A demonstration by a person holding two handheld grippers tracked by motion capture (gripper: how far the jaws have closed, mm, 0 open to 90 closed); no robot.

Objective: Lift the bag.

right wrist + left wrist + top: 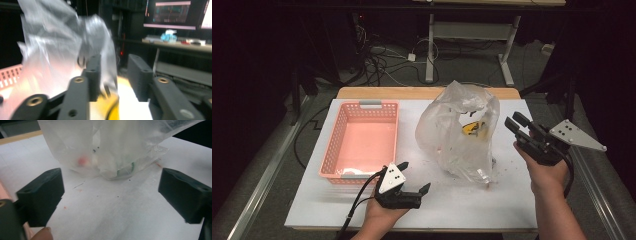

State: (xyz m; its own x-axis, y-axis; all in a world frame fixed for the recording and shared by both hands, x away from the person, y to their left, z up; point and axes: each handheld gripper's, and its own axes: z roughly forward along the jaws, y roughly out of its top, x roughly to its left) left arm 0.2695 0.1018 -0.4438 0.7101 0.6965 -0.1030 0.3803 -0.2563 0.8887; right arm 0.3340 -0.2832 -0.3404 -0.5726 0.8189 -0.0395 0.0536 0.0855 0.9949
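high view: a thin clear plastic bag (460, 132) stands slumped on the white table (492, 210), just right of the pink basket (362, 142) and apart from it. something yellow and a few small items show through the film; in the left gripper view a pinkish lump and a green-edged thing sit low in the bag (112, 147), pressing it onto the table.

the left gripper (416, 177) rests low near the front edge, short of the bag, jaws spread wide with nothing between them. the right gripper (518, 122) is raised just beside the bag's upper right side, jaws parted a little; in the right gripper view the bag (62, 50) lies right by the left jaw, blurred, and i cannot tell whether any film is caught between them, though it looks free.

likely handling: light, limp, slippery film that crumples and tears easily, with the weight all in the loose contents at the bottom. best hold is a bunched fold at the upper rim, pinched firmly, and the other gripper at the opposite rim, so the mouth spreads and nothing spills.
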